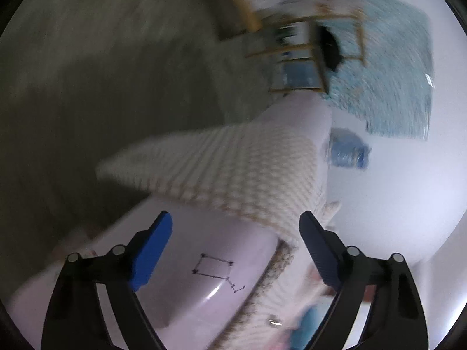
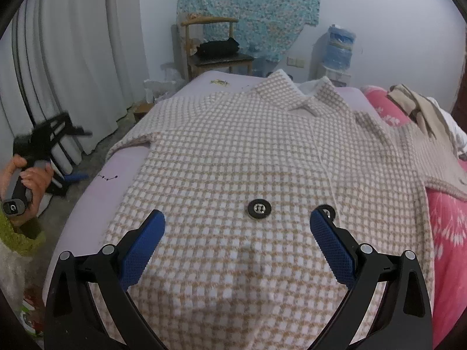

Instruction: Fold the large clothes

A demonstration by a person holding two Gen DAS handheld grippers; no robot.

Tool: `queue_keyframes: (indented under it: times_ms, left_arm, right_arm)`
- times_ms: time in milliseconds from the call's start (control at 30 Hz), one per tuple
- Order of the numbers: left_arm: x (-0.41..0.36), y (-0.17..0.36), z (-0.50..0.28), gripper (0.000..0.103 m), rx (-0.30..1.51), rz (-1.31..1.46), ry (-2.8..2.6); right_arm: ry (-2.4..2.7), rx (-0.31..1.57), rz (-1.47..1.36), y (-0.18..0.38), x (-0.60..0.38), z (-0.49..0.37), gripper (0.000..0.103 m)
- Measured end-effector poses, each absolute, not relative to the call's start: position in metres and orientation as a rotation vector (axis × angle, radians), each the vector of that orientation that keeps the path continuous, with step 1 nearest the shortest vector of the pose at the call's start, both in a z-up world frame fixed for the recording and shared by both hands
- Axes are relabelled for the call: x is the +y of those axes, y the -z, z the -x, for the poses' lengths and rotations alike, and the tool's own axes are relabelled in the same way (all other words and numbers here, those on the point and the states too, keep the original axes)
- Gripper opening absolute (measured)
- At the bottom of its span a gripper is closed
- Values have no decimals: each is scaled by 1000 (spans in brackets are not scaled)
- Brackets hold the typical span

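A large beige-and-white checked coat (image 2: 233, 151) lies spread flat on the lavender bed sheet (image 2: 96, 201), collar (image 2: 309, 99) at the far end and a black button (image 2: 259, 208) near me. My right gripper (image 2: 237, 214) hovers open just above the coat's near part, nothing between its fingers. The left wrist view is blurred and rolled. There my left gripper (image 1: 235, 215) stands open and empty beside the bed's edge, with the coat's sleeve (image 1: 221, 166) just beyond its tips. A person's hand (image 2: 32, 180) holds that gripper off the bed's left side.
A pink floral quilt (image 2: 449, 218) and beige garments (image 2: 420, 102) lie on the bed's right side. Beyond the bed stand a wooden chair (image 2: 216, 43) with a black item, a water dispenser (image 2: 340, 46) and a hanging blue floral cloth (image 2: 248, 5). White curtains (image 2: 73, 73) hang at the left.
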State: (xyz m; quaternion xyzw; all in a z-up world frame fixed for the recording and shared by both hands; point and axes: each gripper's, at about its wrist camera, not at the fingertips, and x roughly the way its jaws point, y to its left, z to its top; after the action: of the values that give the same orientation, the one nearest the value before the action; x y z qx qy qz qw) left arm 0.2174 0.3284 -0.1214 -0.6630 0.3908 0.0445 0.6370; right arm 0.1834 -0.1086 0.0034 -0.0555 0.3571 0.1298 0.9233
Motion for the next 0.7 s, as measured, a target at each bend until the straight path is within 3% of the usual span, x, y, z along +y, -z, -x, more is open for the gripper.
queue_keyframes:
  times_ms: [400,700]
  left_arm:
    - [348,231,-223,86,890,1989,-13]
    - [350,289,-241,86,910,2172,24]
  right_arm:
    - [-271,788,191,9,-60,-203,95]
    - [-251,803,216,10,-41,-214,95]
